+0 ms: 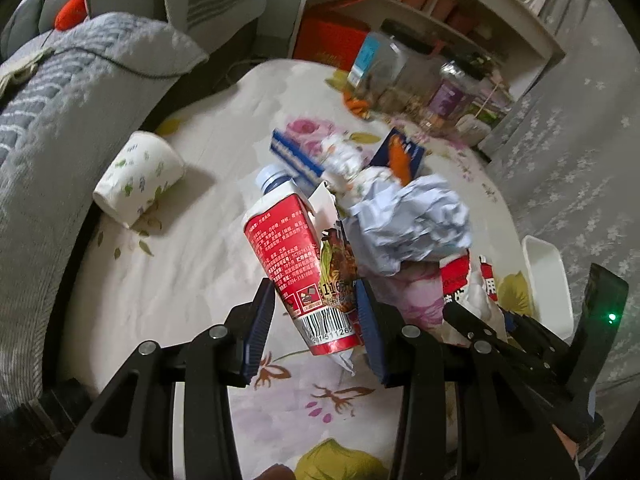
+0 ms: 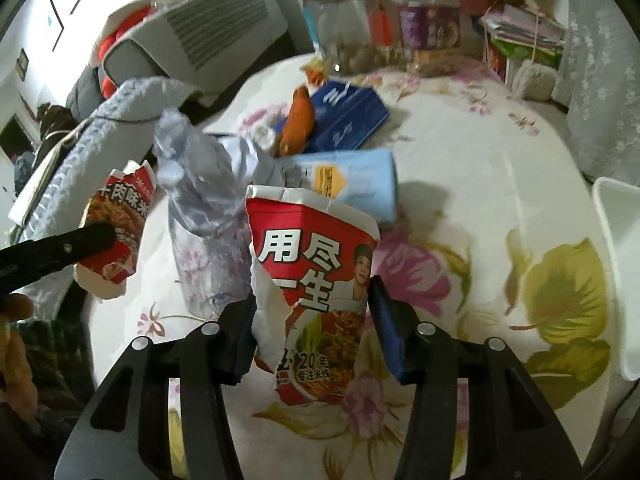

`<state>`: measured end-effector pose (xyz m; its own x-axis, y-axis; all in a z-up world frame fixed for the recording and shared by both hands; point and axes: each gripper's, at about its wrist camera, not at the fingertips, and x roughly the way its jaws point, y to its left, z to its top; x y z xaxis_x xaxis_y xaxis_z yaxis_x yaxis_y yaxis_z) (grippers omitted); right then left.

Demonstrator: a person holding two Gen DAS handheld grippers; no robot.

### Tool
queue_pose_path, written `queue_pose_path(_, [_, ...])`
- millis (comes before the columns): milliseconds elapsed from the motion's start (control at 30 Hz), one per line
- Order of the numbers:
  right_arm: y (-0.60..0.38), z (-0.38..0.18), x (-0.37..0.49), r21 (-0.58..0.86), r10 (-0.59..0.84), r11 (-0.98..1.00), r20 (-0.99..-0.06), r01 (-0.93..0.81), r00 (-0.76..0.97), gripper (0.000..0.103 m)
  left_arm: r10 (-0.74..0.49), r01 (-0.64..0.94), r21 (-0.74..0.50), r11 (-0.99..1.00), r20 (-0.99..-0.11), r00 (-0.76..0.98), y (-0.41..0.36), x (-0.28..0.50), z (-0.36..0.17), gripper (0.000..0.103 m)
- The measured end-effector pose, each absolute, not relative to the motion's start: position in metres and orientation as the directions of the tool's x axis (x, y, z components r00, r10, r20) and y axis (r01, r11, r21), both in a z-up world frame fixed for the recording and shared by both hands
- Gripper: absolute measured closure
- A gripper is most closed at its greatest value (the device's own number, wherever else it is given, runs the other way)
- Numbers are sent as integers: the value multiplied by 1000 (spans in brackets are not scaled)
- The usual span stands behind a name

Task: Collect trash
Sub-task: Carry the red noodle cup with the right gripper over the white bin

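Note:
My left gripper (image 1: 316, 316) is shut on a torn red noodle-cup piece (image 1: 296, 264) and holds it above the floral table; the same piece shows in the right wrist view (image 2: 116, 236). My right gripper (image 2: 312, 320) is shut on another torn red noodle-cup piece (image 2: 316, 280), also seen at the right of the left wrist view (image 1: 468, 280). Crumpled pale paper (image 1: 408, 224) lies just beyond both grippers and shows in the right wrist view (image 2: 200, 184). A paper cup (image 1: 140, 176) lies on its side at the left.
A white bin (image 2: 620, 272) stands at the table's right edge, also in the left wrist view (image 1: 548, 276). Blue boxes (image 2: 348, 116), a light-blue packet (image 2: 352, 184) and an orange item (image 2: 298, 120) lie mid-table. Jars (image 2: 428, 28) stand at the back. A grey sofa (image 1: 60, 120) borders the left.

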<state>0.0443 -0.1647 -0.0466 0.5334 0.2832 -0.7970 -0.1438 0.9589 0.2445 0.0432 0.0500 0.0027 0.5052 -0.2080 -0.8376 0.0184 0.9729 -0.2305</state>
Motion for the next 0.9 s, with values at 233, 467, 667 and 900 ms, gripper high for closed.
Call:
queue_pose_path(233, [-191,-8,30,220,241,969,-739,-113,629,55,-224,74,-222,972,-788,574,28,40,25,61])
queue_pose_path(467, [-233,29,26,202,170,979,-694,-37,699,55,-260,144,-217,966,-760,595,-8,41,42,61])
queue_pose_path(667, [-270,52,22,151,92,988,-671,15,735,54,-277,209,-186,960,-748,603,-43,40,52,61])
queue_pose_path(900, [-330,75,23,107,-20,987,-650,118,760,54,-305,278,-166,946,-743,596,-86,42,59,61])
